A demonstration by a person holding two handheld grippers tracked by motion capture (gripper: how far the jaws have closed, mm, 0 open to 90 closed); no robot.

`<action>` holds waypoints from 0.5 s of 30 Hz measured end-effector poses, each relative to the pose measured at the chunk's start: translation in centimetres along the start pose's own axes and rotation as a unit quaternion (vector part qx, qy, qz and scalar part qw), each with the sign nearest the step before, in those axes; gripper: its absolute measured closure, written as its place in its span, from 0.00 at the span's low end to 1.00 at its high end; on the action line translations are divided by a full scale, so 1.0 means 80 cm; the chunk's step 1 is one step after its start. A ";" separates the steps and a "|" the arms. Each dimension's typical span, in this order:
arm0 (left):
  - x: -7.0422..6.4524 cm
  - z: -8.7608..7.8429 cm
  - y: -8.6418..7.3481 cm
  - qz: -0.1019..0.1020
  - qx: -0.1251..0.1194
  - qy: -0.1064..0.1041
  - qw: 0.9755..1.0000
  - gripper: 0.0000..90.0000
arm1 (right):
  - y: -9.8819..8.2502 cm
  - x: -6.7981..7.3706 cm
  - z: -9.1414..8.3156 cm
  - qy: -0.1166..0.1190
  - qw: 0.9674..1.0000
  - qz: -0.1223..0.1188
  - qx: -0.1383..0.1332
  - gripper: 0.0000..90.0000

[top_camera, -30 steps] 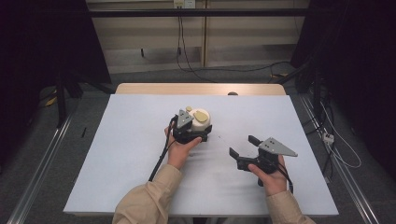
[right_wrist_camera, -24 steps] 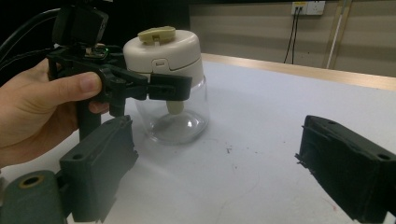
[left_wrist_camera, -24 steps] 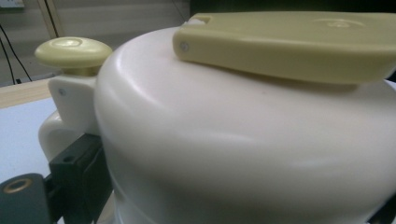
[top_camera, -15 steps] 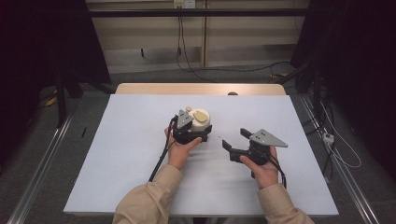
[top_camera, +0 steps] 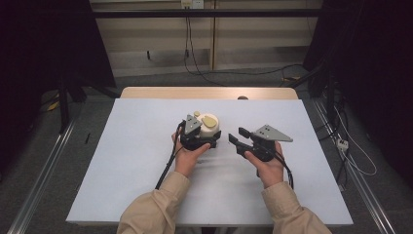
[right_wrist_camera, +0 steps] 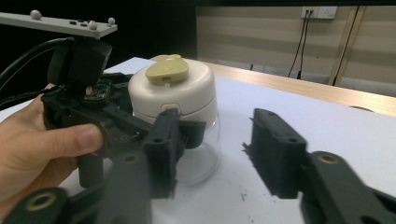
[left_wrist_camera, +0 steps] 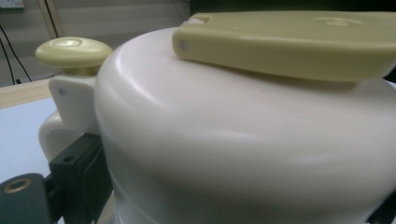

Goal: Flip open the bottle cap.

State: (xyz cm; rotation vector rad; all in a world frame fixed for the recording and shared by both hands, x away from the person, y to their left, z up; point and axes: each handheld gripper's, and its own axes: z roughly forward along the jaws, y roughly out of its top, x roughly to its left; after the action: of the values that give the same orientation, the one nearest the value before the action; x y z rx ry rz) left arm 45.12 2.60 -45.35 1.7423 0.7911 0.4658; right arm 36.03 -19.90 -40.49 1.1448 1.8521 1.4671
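Observation:
A white chopper jar (top_camera: 209,126) with a yellow-green flap and knob on its lid stands on a clear glass base near the table's middle. My left gripper (top_camera: 206,137) is shut on its body; in the left gripper view the white lid (left_wrist_camera: 233,140) looms close, with one black jaw low at the left. My right gripper (top_camera: 237,137) hovers just right of the jar, pointing at it. Its jaws have just been closing, and they stand open with nothing between them. In the right gripper view the jar (right_wrist_camera: 173,93) sits a short way beyond my right gripper (right_wrist_camera: 215,136).
The white tabletop (top_camera: 122,161) has bare room left, right and in front of the hands. A wooden strip (top_camera: 160,92) runs along the far edge, with a small dark thing (top_camera: 242,98) on it. Cables (top_camera: 195,68) lie on the floor behind.
My right gripper has moved left toward the jar and risen a little, and its jaws have narrowed. The left gripper and the jar have stayed put.

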 end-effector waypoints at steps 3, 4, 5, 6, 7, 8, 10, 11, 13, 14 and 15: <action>0.000 0.000 0.000 0.001 -0.001 0.000 1.000 0.07 | 0.003 0.000 0.004 0.008 1.000 0.007 0.003 0.70; 0.000 0.000 0.000 0.000 0.000 0.000 1.000 0.07 | 0.003 0.000 0.005 0.008 1.000 0.004 0.006 0.71; 0.000 0.000 0.000 0.000 0.000 0.000 1.000 0.07 | 0.004 0.000 0.007 0.008 1.000 0.007 0.006 0.73; 0.000 0.000 0.000 0.000 0.000 0.000 1.000 0.07 | 0.004 -0.001 0.008 0.011 1.000 0.009 0.007 0.75; 0.000 0.000 0.000 0.000 0.000 0.000 1.000 0.07 | 0.005 -0.001 0.010 0.013 1.000 0.011 0.009 0.77; 0.000 0.000 0.000 0.001 0.000 0.000 1.000 0.07 | 0.006 -0.002 0.011 0.011 1.000 0.009 0.011 0.79; 0.000 0.000 0.000 0.000 0.000 -0.001 1.000 0.07 | 0.008 -0.002 0.013 0.016 1.000 0.014 0.009 0.83; 0.000 0.000 0.000 0.000 0.000 0.000 1.000 0.07 | 0.010 -0.002 0.014 0.017 1.000 0.013 0.010 0.86; 0.000 0.000 0.000 0.000 0.000 0.001 1.000 0.07 | 0.013 -0.001 0.017 0.022 1.000 0.004 0.013 0.90; 0.000 0.000 0.000 0.000 0.000 0.001 1.000 0.07 | 0.014 0.000 0.019 0.025 1.000 0.003 0.015 0.92; 0.000 0.000 0.000 0.000 0.001 0.000 1.000 0.07 | 0.016 0.001 0.020 0.029 0.999 0.004 0.014 0.94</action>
State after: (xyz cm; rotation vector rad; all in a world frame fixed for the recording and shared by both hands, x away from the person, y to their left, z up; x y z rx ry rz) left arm 45.10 2.58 -45.33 1.7432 0.7916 0.4660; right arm 37.69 -18.92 -39.74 1.1343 1.9139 1.4973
